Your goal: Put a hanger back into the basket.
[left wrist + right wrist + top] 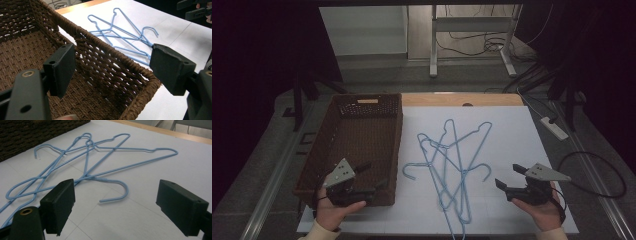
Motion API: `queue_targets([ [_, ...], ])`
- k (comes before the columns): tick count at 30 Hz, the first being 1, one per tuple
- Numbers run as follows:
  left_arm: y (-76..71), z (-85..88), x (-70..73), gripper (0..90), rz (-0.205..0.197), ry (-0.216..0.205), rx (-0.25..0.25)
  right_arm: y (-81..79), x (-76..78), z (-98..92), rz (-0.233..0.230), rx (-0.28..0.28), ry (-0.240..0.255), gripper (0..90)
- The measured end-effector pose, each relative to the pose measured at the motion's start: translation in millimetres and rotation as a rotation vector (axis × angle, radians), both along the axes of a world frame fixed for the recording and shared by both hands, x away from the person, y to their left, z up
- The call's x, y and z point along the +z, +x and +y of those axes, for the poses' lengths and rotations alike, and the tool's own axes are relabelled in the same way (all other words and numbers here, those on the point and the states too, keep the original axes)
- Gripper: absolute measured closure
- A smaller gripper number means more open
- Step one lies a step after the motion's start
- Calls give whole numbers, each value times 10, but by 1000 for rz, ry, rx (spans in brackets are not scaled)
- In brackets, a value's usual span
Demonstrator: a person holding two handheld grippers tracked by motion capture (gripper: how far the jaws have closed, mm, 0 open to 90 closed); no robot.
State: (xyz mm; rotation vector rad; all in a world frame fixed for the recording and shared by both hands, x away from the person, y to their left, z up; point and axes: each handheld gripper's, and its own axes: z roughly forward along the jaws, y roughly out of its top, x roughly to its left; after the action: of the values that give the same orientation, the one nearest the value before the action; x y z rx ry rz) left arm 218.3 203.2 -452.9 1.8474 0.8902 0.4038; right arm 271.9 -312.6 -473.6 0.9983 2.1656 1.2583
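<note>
The hangers [107, 162] were thin wire with a smooth, slightly glossy light blue coating. The basket [105, 62] was woven from rough, matt brown fibre. The tabletop [512, 135] looked like matt white sheet over a wooden edge. Each gripper had matt black pads [58, 202] with a dull, slightly grainy surface.

Light-blue wire hangers [451, 165], several, in a tangled heap flat on the white table [512, 140], approx centre, just right of the brown wicker basket [362, 135] but not touching it. Thin wire, triangular frames overlapping & crossing at diff angles. One hook [412, 170] curls out left toward the basket, another [484, 172] out right; others point to the far edge. Exact count can't be told, too interlaced. Basket: rectangular, woven, upright on the table's left, handle slot in far wall.
</note>
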Motion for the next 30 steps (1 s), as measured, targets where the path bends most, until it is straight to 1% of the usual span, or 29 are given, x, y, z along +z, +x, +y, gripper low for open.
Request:
queue_targets([
  [8, 2, 17, -3, 222, -3, -5, -2, 11, -11, 28, 11, -5, -21, 162],
  [14, 0, -12, -5, 223, 0, 0, -14, 28, -17, 32, 13, -4, -17, 170],
  [19, -2, -49, 6, 224, 0, 6, -19, 33, -40, 22, 24, -2, -16, 179],
  [26, -1, -31, 4, 224, 0, 6, -4, 63, -26, 30, 22, 2, -3, 188],
  [30, 7, -13, 13, 225, -3, 6, 1, 93, -15, 63, 23, 5, -12, 188],
])
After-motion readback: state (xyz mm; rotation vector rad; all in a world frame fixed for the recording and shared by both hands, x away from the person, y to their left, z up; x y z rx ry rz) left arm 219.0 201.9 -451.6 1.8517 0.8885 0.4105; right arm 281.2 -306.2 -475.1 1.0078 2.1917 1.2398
